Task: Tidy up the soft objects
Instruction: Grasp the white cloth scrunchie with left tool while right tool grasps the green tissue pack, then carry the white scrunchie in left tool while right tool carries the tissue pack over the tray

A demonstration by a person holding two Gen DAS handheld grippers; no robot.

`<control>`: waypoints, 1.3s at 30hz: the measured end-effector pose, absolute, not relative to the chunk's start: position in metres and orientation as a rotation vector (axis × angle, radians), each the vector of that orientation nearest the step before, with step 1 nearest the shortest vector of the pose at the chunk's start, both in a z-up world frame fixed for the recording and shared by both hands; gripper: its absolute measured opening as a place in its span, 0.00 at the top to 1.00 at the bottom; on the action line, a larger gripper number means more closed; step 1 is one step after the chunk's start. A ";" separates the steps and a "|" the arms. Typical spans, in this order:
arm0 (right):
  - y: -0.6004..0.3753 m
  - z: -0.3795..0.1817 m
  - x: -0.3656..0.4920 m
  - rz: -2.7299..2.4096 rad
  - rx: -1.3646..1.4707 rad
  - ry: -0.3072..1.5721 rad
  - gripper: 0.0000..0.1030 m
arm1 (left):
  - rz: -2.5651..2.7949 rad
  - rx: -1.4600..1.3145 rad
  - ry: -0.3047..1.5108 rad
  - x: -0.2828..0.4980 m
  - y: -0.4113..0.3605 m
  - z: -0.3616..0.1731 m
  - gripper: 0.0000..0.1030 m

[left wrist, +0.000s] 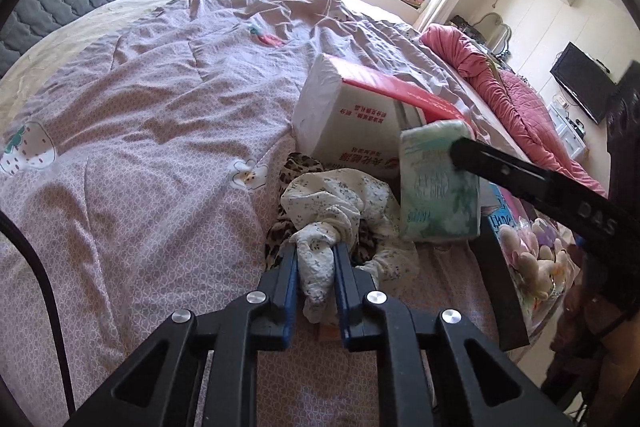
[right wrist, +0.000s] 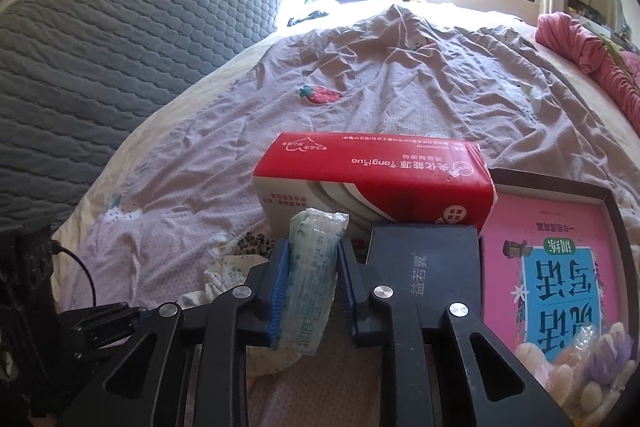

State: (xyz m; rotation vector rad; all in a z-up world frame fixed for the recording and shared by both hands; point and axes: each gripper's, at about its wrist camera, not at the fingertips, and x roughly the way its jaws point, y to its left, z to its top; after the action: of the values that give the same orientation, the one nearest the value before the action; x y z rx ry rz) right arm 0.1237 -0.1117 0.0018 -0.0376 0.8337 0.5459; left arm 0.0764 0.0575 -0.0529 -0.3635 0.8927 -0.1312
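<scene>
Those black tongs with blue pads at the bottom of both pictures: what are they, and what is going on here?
They are hand-held grippers; a person carries one in each hand, each with a camera looking along its fingers. The left gripper is shut on a white floral cloth. The right gripper is shut on a soft tissue pack. Both work over a bed with a strawberry-print quilt. On it lie a red and white box, a dark box and a tray holding a pink book.
</scene>
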 end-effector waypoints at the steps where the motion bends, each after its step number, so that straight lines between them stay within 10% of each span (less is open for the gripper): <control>1: -0.117 0.004 0.118 0.556 -0.028 0.836 0.78 | -0.134 -0.359 0.884 0.075 0.057 -0.051 0.86; 11: -0.128 -0.010 0.094 0.521 -0.103 0.904 0.81 | -0.115 -0.377 0.823 0.062 0.066 -0.036 0.86; 15: -0.132 -0.019 0.093 0.539 -0.007 0.949 0.50 | -0.111 -0.395 0.818 0.061 0.070 -0.035 0.86; 19: -0.127 -0.024 0.098 0.540 0.059 0.986 0.39 | -0.113 -0.395 0.818 0.060 0.070 -0.036 0.86; 39: -0.124 -0.051 0.116 0.458 0.237 1.018 0.46 | -0.097 -0.474 0.789 0.058 0.091 -0.035 0.86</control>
State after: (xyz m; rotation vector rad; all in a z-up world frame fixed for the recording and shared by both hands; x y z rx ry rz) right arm 0.1158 -0.1240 -0.0514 0.2369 1.0175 0.4583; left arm 0.0583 0.0909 -0.0350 -0.4744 0.7895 -0.0967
